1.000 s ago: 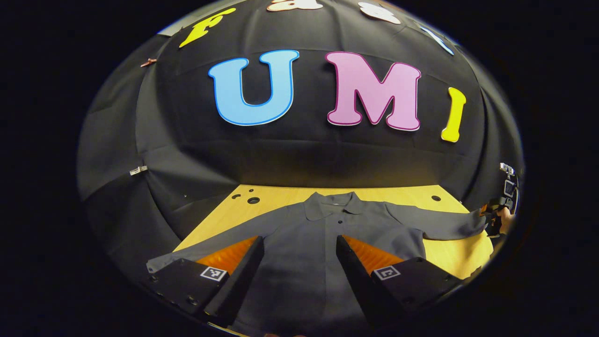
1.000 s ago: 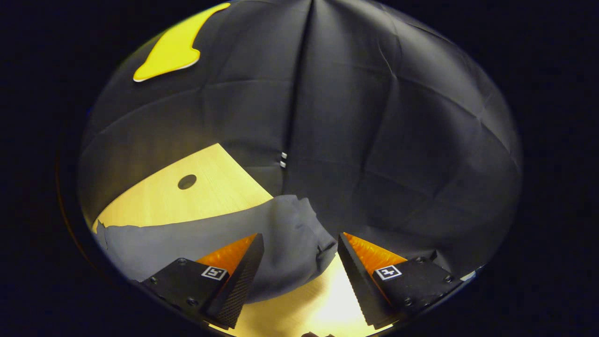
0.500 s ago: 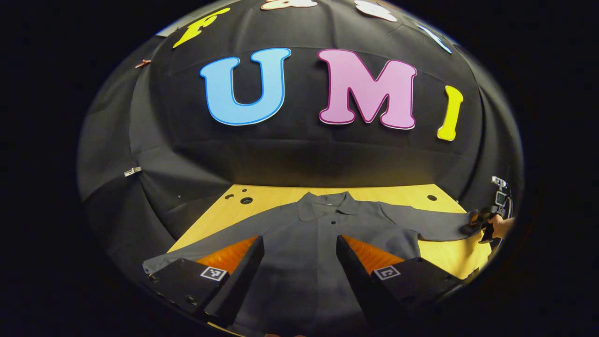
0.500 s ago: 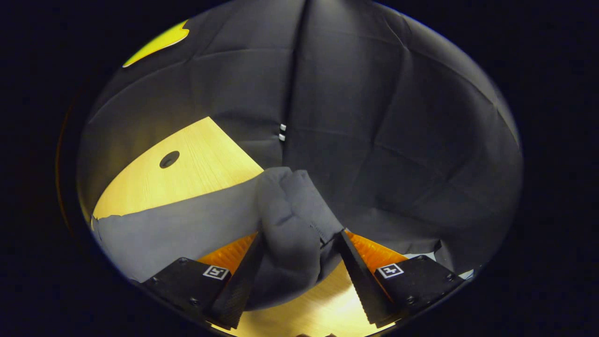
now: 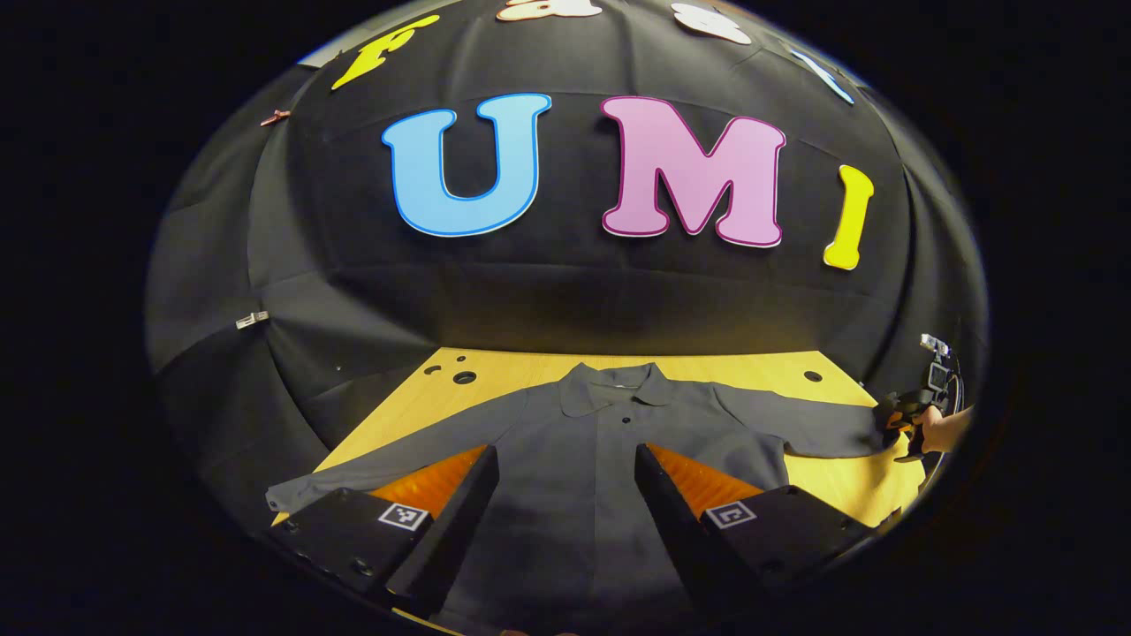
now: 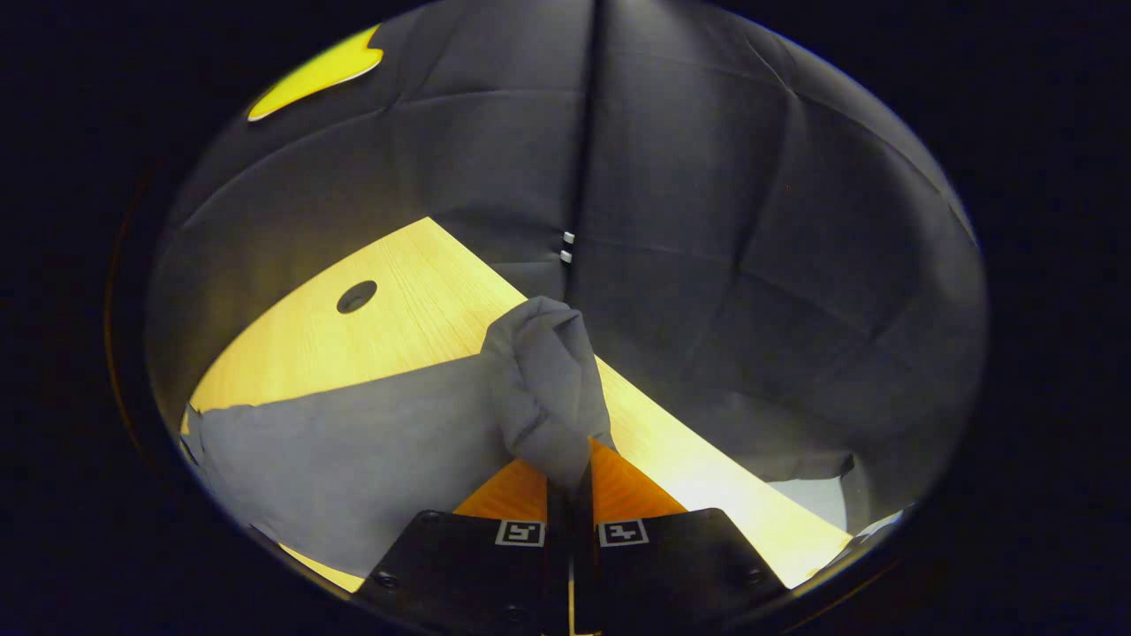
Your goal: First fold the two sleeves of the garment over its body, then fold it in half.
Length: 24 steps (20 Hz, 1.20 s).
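A dark grey collared shirt (image 5: 610, 442) lies flat on the wooden table (image 5: 521, 367), collar toward the wall, both sleeves spread sideways. My left gripper (image 5: 565, 477) hangs open above the shirt's lower front, with nothing between its fingers. In the right gripper view, my right gripper (image 6: 568, 481) is shut on the bunched cuff of the right sleeve (image 6: 543, 393), which rises a little off the table. The left gripper view also shows that gripper (image 5: 906, 420), held by a hand, at the sleeve's end far right. The left sleeve (image 5: 353, 473) lies flat toward the table's left edge.
The booth's black cloth wall (image 5: 565, 291) closes in the table at the back and both sides. Round holes (image 5: 464, 377) mark the tabletop near its back corners. In the right gripper view the table's right edge (image 6: 707, 450) runs just beyond the cuff.
My right gripper's fingers have closed on the sleeve cuff, which was lying loose between them before, and the cuff now stands bunched up. My left gripper has barely moved.
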Available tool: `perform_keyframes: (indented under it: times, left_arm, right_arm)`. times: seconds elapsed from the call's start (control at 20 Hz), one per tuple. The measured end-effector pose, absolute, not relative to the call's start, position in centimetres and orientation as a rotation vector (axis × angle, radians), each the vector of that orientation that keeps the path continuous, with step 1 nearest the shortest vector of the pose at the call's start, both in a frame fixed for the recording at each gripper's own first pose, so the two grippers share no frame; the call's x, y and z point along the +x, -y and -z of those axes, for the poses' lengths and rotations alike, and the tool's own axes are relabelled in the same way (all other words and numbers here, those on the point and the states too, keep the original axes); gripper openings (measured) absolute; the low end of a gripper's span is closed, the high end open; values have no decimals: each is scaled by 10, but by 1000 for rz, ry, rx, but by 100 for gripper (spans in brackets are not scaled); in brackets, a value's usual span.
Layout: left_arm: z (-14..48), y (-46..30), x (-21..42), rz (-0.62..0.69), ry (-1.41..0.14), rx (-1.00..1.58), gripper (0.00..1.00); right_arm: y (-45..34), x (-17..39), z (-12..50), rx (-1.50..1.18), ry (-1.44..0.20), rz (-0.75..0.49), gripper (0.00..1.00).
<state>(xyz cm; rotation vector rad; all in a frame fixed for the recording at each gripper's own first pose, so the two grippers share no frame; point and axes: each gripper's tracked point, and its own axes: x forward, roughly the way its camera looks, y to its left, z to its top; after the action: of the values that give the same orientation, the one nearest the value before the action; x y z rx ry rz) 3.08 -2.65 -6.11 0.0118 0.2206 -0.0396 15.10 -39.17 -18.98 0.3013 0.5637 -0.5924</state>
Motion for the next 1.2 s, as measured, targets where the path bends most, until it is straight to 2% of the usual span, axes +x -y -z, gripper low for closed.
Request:
perform_keyframes:
  times: [0.3,0.55,0.95,1.2]
  left_arm:
    - [67,1,26,18,-234,10,98]
    - [67,-28,20,-12,-235,-34,98]
    - [65,-96,-3,-85,-206,-71,98]
    - [87,-152,-22,-194,-241,-116,98]
  right_arm:
    - [373,148,134,158,-483,542,7]
    - [300,155,65,59,-401,434,7]
    - [120,192,-9,0,-312,193,7]
    - [-18,203,-2,1,-329,15,7]
